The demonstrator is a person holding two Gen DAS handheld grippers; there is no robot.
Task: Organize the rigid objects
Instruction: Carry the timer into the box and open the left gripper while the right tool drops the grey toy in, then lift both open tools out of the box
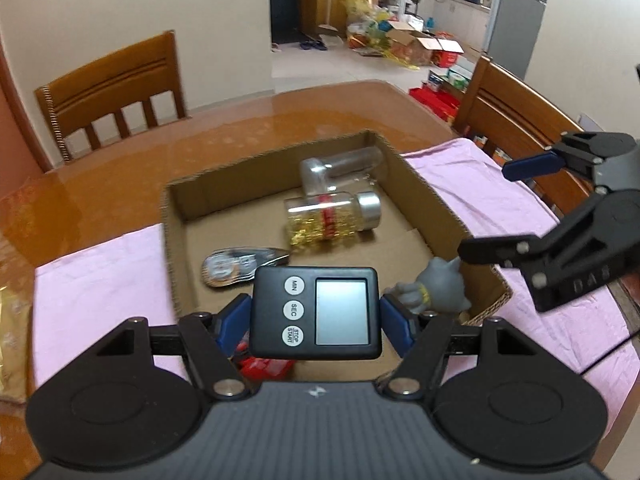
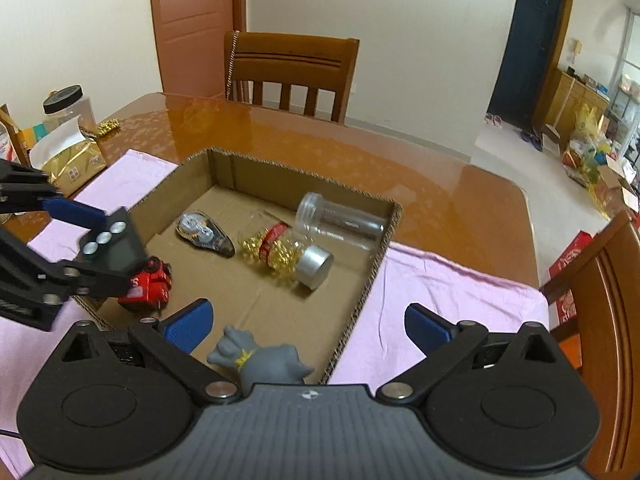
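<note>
My left gripper (image 1: pixel 316 316) is shut on a black digital timer (image 1: pixel 315 312) and holds it above the near edge of the cardboard box (image 1: pixel 432 196). The timer also shows in the right wrist view (image 2: pixel 110 248). Inside the box lie a jar of yellow capsules (image 1: pixel 332 220), an empty clear jar (image 1: pixel 340 168), a black oval tape dispenser (image 1: pixel 240 266), a grey cat figurine (image 1: pixel 440 288) and a red toy (image 2: pixel 148 284). My right gripper (image 2: pixel 308 324) is open and empty over the box's near corner, above the figurine (image 2: pixel 260 362).
The box sits on a pink cloth (image 1: pixel 100 280) on a glossy wooden table (image 2: pixel 360 152). Wooden chairs (image 2: pixel 288 72) stand around it. A gold tissue pack (image 2: pixel 68 160) and a black-lidded jar (image 2: pixel 68 108) sit at the table's left.
</note>
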